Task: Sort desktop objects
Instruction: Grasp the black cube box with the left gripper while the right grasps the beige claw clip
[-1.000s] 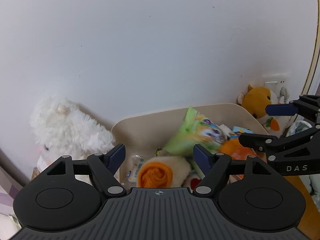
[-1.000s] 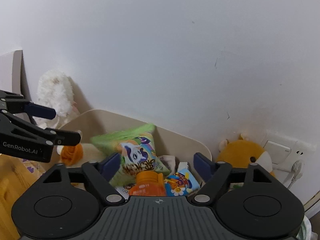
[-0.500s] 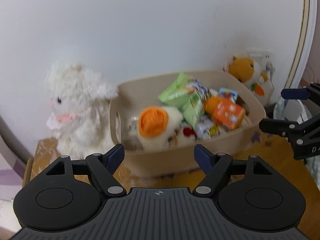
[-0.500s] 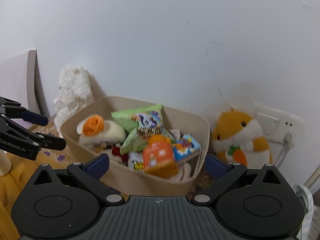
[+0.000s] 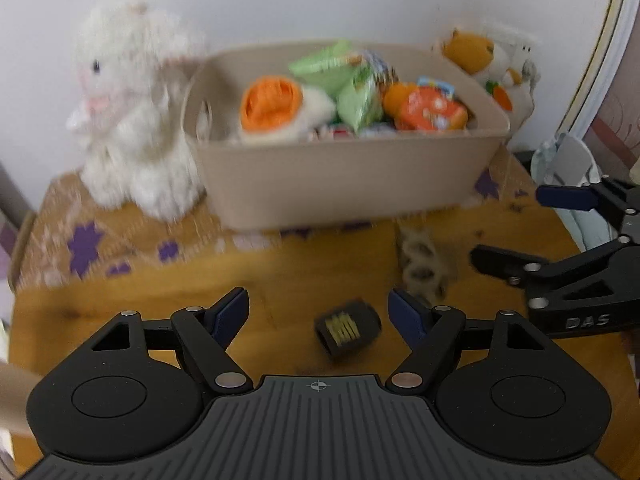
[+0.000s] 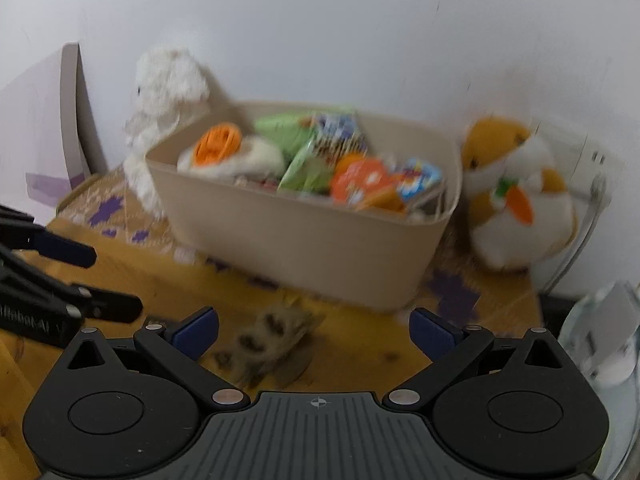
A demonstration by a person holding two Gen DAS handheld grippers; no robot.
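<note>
Wooden desk (image 5: pixel 168 292): one bin (image 5: pixel 340 176), two plush toys (image 5: pixel 132 112)

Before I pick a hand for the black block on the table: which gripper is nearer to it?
Left. The black block lies just ahead of the left gripper, between its open fingers. The right gripper is off to the block's right, farther away, over the brown toy.

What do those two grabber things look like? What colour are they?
Both are black plastic. The left gripper and right gripper have dark blue pads on their fingertips, two round bumps on a ribbed grey base, silver rivets and white lettering on the side.
</note>
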